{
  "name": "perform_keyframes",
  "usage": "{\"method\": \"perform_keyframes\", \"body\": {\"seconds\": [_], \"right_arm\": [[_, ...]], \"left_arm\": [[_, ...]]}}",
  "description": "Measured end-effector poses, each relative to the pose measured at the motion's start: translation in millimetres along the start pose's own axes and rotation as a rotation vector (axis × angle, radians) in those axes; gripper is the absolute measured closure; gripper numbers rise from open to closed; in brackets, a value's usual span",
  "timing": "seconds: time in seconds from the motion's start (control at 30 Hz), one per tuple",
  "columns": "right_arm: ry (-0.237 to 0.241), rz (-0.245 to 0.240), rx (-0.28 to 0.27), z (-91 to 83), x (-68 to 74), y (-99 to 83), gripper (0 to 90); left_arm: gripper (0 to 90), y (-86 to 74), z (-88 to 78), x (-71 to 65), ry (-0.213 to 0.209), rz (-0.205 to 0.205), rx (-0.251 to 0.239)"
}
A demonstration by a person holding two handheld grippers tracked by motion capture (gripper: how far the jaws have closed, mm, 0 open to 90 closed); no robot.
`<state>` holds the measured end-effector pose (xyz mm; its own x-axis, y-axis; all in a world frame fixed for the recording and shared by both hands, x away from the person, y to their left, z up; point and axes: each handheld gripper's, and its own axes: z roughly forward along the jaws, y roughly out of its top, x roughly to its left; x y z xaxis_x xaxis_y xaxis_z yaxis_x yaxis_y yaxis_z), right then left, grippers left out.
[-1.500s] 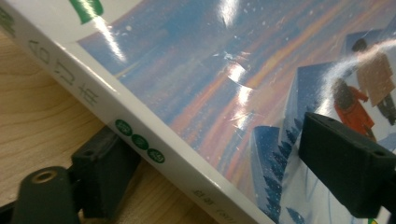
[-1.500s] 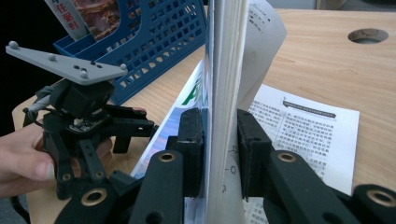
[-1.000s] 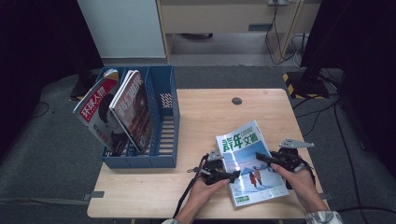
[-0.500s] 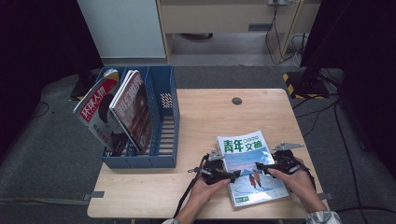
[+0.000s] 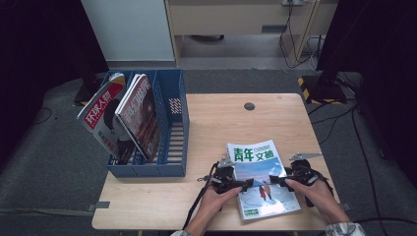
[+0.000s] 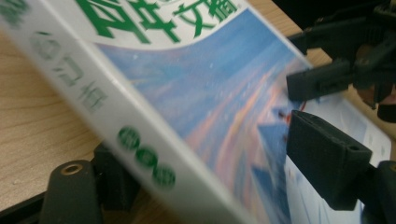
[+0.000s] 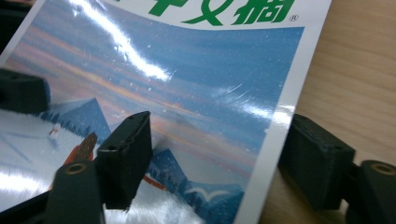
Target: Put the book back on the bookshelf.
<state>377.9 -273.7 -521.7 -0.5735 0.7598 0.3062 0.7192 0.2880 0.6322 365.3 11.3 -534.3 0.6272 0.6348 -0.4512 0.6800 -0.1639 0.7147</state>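
A magazine (image 5: 263,167) with green characters and a blue snowy cover lies on the near part of the wooden table (image 5: 216,123). My left gripper (image 5: 244,184) is at its spine side. In the left gripper view (image 6: 210,168) one jaw sits under the spine and the other stands over the cover (image 6: 210,93), without a visible squeeze. My right gripper (image 5: 275,179) straddles the opposite edge. In the right gripper view (image 7: 219,154) one jaw is above the cover (image 7: 187,70) and one is beside the edge. Its jaws have just been closing, with gaps still showing.
A blue file rack (image 5: 167,147) stands at the table's left with two magazines (image 5: 105,118) (image 5: 140,113) leaning in it. A round cable hole (image 5: 249,106) marks the table's far middle. Pale cabinets and dark drapes lie beyond the table.
The magazine has sunk from a raised tilt to lie lower and nearer the front edge. The right gripper's jaws have come off its edge; both hands have stayed close to where they were.
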Motion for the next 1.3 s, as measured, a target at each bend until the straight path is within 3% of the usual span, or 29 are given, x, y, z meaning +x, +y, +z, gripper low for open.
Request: {"method": "perform_keyframes", "body": {"seconds": [0.1, 0.3, 0.57, 0.67, 0.77, 0.93, 1.3], "right_arm": [[0.046, -0.016, 0.019, 2.6, 6.2, 1.4, 33.1], [0.061, -0.051, 0.026, 6.9, 14.5, 1.8, 33.2], [0.089, -0.102, 0.033, 10.7, 23.7, 1.1, 33.4], [0.091, -0.108, 0.035, 11.9, 26.5, 1.0, 33.4], [0.083, -0.156, 0.027, 13.9, 30.0, 0.9, 33.3], [0.078, -0.181, 0.025, 14.9, 32.8, 1.4, 33.3], [0.067, -0.240, 0.000, 18.7, 39.7, 3.1, 33.9]], "left_arm": [[22.6, 3.1, -4.8, 1.8, 0.002, -0.012, -0.009], [22.8, 8.8, -11.8, 8.1, 0.011, -0.041, -0.002], [22.6, 14.6, -18.1, 15.3, 0.047, -0.046, 0.008], [22.4, 15.2, -18.6, 18.0, 0.051, -0.052, 0.003], [22.4, 19.5, -20.1, 24.5, 0.065, -0.054, 0.008], [22.4, 24.2, -19.3, 28.0, 0.078, -0.054, 0.005], [23.2, 35.0, -21.2, 40.1, 0.050, -0.061, 0.017]]}}
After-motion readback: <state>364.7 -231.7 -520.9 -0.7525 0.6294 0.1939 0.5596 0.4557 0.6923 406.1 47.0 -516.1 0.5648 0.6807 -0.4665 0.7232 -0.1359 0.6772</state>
